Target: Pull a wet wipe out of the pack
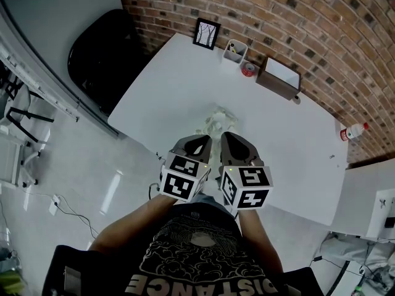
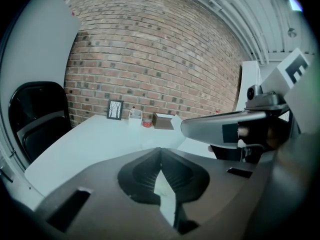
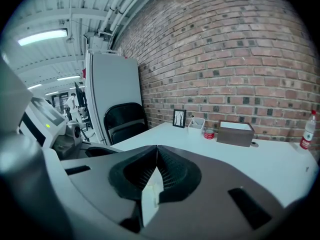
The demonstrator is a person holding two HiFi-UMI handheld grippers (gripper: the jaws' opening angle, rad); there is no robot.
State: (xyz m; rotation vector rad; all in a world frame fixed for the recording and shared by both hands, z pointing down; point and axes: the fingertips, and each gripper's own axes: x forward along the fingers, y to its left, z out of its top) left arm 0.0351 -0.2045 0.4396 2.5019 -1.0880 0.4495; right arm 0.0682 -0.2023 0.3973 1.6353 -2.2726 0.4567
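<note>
The white table (image 1: 296, 140) carries the work. Your left gripper (image 1: 200, 139) and right gripper (image 1: 229, 135) hang side by side over the table's near edge. Each has its jaws closed tip to tip. A pale sliver shows in the gap behind the tips; what it is cannot be told. The wet wipe pack (image 1: 219, 119) lies on the table just beyond both grippers.

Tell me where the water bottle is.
In the head view, the water bottle stands at the right end of the table, by the brick wall, right of the brown box.
</note>
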